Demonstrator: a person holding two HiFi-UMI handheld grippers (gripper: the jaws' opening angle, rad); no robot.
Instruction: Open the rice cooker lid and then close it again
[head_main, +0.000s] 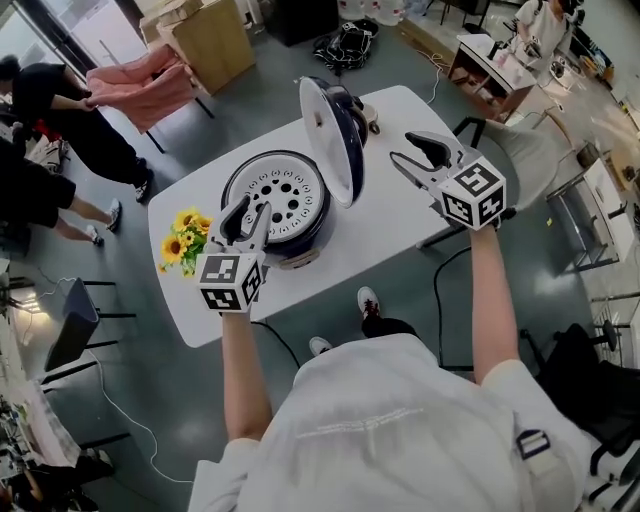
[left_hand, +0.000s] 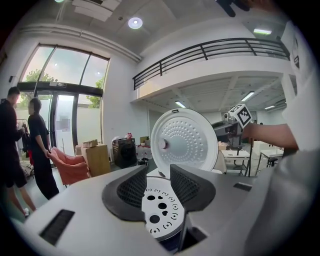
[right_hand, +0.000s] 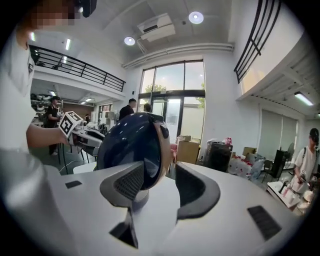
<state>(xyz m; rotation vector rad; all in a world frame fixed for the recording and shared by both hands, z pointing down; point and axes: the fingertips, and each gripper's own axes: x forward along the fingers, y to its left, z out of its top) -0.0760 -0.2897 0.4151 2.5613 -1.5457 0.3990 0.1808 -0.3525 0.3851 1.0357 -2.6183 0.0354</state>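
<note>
Two grippers, nearest: left gripper (head_main: 250, 213), lower left, jaws released and empty at the front of the one rice cooker (head_main: 278, 200); right gripper (head_main: 403, 148), upper right, jaws released and empty beside its one lid (head_main: 325, 140). The lid stands upright at centre on the cooker, which sits on one white table (head_main: 400, 220): opening looks done, and closing calls for tipping the lid down. One sunflower bunch (head_main: 185, 237), left.

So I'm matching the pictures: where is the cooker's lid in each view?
Head view: upper centre, lid standing open.
Left gripper view: centre, its white inner face.
Right gripper view: left of centre, its dark outer shell.
Shared landmark: the wooden cabinet.
</note>
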